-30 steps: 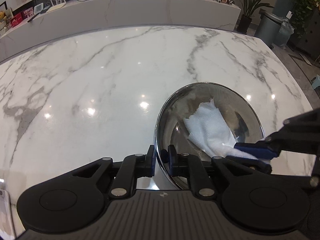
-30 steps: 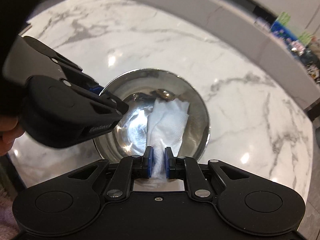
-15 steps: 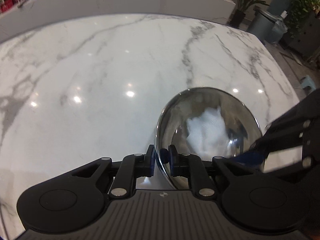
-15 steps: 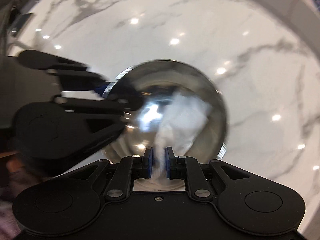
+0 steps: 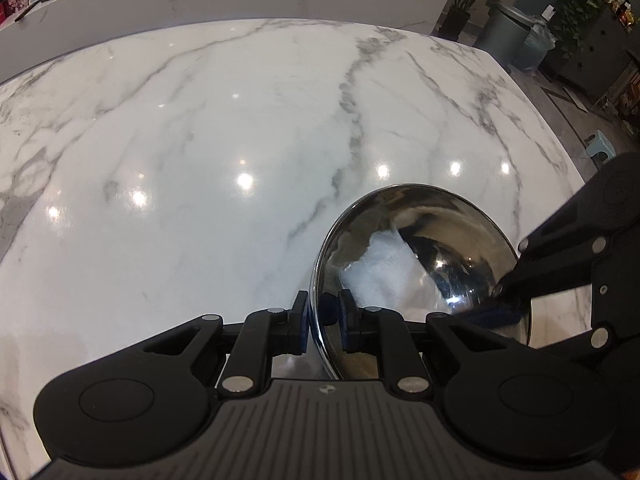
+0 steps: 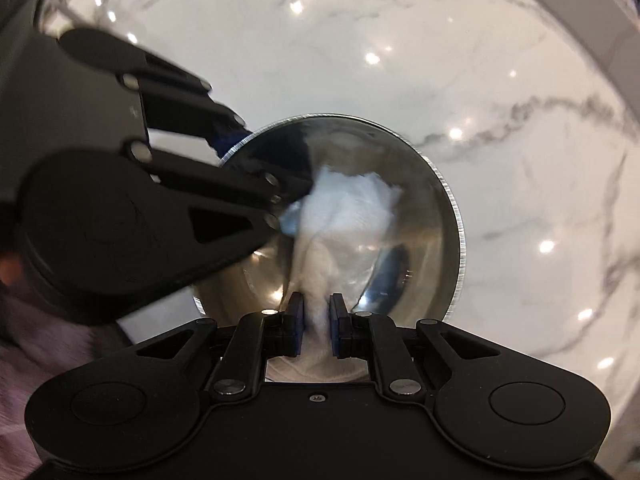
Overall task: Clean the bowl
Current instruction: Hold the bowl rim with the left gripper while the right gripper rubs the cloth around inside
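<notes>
Marble counter point(image 5: 200, 160) carries the bowl point(image 5: 460, 216) near its right edge. The left gripper point(image 5: 323, 320) stays clamped on the bowl's rim. The right gripper point(image 6: 316, 322), closed on the cloth point(image 6: 348, 208), has tipped steeper over the last second and dragged the cloth across the inside, so wiping looks underway.

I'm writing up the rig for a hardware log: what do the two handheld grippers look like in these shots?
Both match: the left gripper and right gripper are matte black plastic, each with two linkage arms pinned by silver rivets, two large round discs on a wide body, and blue pads on the fingers. The left body is ribbed. No cables show. A purplish garment shows at one edge.
</notes>
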Motion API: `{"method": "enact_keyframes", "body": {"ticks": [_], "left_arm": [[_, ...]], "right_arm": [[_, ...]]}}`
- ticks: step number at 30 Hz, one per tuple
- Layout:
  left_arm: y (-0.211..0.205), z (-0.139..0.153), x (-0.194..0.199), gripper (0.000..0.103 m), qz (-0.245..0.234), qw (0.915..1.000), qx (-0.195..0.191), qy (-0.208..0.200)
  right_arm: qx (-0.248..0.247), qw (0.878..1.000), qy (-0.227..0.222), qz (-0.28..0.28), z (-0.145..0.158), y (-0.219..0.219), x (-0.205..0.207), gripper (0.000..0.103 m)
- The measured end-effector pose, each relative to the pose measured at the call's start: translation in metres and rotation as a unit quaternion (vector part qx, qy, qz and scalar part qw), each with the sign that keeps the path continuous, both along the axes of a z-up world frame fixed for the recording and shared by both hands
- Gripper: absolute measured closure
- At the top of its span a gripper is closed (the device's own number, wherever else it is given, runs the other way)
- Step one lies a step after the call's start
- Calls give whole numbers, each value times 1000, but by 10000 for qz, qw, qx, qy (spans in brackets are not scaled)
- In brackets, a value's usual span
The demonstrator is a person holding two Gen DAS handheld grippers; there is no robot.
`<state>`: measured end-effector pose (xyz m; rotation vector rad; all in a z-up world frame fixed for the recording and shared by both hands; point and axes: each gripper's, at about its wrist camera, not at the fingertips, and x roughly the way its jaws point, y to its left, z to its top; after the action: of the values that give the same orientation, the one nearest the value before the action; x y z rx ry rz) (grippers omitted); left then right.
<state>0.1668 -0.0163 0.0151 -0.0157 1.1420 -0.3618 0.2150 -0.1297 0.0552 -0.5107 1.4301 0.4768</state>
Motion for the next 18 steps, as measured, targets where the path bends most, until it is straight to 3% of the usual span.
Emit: {"method": "enact_keyframes", "body": {"ticks": [6,13,18], "left_arm": [[4,-2,0,88,237,9995,-152,132],[25,-1,-10,63,752,9927,-807,480],[27,-1,-15,59,780,9894,-948,778]], "right_arm": [[17,10000,-3,-5,2,0,-1,92],[478,9978,254,-395,7,-21,11,92],[835,9933,473,-638,11,-38,20,92]]}}
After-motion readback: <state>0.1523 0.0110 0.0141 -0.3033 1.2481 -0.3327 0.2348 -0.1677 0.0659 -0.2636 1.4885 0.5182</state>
